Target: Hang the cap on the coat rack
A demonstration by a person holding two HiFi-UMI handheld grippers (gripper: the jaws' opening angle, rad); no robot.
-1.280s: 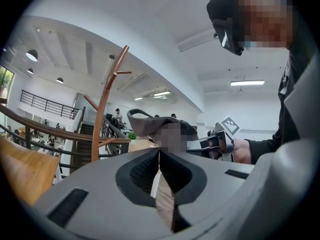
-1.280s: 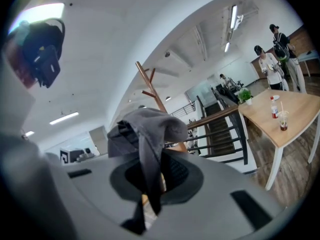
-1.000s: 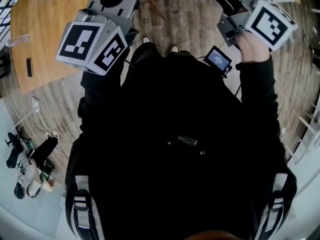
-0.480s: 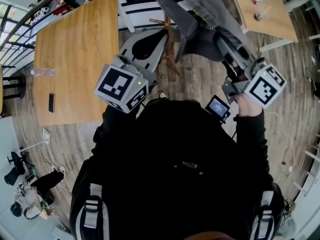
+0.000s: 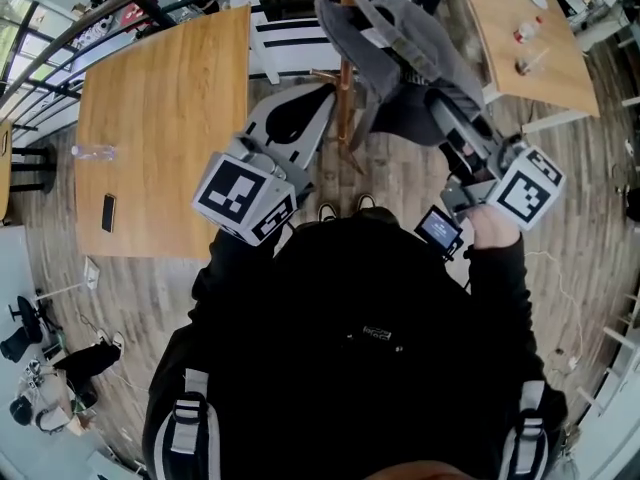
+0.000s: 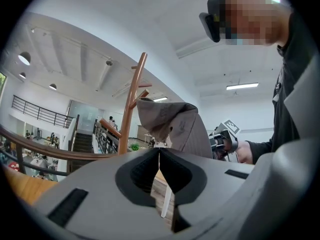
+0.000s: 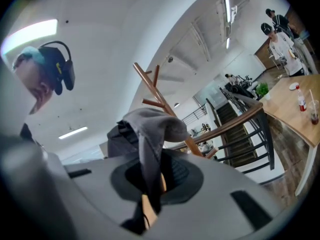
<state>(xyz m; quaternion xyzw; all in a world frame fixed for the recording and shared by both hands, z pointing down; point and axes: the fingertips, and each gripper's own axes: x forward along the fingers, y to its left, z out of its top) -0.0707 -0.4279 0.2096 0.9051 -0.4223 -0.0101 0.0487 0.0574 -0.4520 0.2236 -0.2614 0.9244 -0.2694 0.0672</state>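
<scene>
- Up beside the coat rack [image 5: 346, 88], the grey cap [image 5: 400, 48] hangs from the right gripper [image 5: 440, 103], just to the right of the wooden pole.
- From the right gripper view, the jaws are clamped on a fold of the cap's fabric, and the crown bulges above them in front of the rack's pegs.
- Whether the cap touches a peg cannot be told from any view.
- On the left, the left gripper [image 5: 318, 98] points at the pole from the other side, near it but apart from the cap.
- Its own view shows the jaws pressed together at the tips with nothing between them; the cap and the pole stand beyond.
- Behind the left gripper stands a wooden table [image 5: 160, 98] bearing a dark phone [image 5: 108, 211] and a clear bottle [image 5: 95, 152].
- At the upper right, a second wooden table [image 5: 520, 18] carries a few small items, too small to name.
- Below the grippers, the person's dark jacket [image 5: 360, 348] fills the lower head view, over a plank floor [image 5: 590, 238].
</scene>
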